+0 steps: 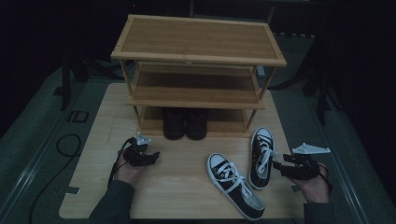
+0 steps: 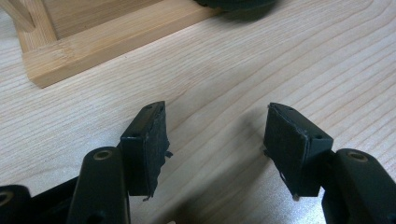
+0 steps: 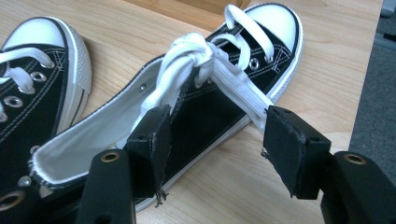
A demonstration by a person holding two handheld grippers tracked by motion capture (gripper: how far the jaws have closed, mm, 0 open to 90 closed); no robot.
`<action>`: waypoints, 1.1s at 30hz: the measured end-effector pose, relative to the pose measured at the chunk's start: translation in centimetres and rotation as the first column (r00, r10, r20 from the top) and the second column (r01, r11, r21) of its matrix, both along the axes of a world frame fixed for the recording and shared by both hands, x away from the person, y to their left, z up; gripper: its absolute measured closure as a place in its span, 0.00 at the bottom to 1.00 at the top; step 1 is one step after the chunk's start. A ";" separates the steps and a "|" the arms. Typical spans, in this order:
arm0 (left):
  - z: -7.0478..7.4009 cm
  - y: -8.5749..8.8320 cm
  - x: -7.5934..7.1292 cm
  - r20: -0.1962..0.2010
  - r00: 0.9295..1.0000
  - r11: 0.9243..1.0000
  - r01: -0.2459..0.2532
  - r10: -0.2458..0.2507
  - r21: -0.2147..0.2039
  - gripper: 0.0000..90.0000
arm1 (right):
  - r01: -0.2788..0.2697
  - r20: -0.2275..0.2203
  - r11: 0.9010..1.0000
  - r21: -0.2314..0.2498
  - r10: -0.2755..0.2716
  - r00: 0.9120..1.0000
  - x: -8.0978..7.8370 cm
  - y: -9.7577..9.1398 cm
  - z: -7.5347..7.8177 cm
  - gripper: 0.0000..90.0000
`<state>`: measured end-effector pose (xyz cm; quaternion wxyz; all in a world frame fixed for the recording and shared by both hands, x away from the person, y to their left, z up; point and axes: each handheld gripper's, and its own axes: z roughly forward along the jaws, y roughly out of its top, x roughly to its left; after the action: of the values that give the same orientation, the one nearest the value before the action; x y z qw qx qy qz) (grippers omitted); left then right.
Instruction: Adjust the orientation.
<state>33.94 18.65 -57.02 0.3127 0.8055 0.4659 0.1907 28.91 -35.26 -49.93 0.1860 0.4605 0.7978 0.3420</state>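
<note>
I have the right gripper [image 3: 212, 140] hovering just over the right-hand sneaker [image 1: 260, 156], jaws spread wide with nothing pinched between them — the black canvas side and the white lace knot [image 3: 194, 51] sit between and beyond the pads, untouched. That sneaker lies near the right edge of the surface [image 1: 187, 158], toe pointing toward the bamboo shoe rack [image 1: 198, 39]; its twin, the left-hand sneaker [image 1: 236, 186], lies angled just beside it, closer to me. I read them as waiting to go on a shelf, since a pair of dark shoes [image 1: 185, 123] is already tucked on the bottom tier.

My left gripper [image 2: 215, 144] is parked over bare wood near the rack's foot, jaws also wide apart and empty — out of the way, I'd judge.

The sneakers are soft canvas with rubber toe caps, white sole rims and metal eyelets; the flat laces look floppy. The rack is smooth slatted bamboo, the surface pale grained wood. The pads look rough, frayed at the edges.
</note>
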 end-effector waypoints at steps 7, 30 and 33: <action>0.0 0.0 0.0 0.001 1.000 1.000 -0.001 0.001 0.001 0.44 | -0.026 0.012 1.000 0.008 0.025 1.000 -0.3 0.3 0.7 0.49; -0.1 0.0 0.0 0.005 1.000 1.000 -0.002 0.002 -0.004 0.44 | -0.165 -0.006 0.986 0.020 0.165 0.986 -1.3 3.0 1.5 0.62; -0.1 0.0 0.0 0.005 1.000 1.000 -0.002 0.002 -0.004 0.44 | -0.184 -0.006 0.983 0.018 0.184 0.983 -1.4 3.5 1.5 0.62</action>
<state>33.90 18.65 -57.07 0.3154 0.8039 0.4661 0.1923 27.52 -31.77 -48.46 0.1464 0.3879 0.8346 0.3628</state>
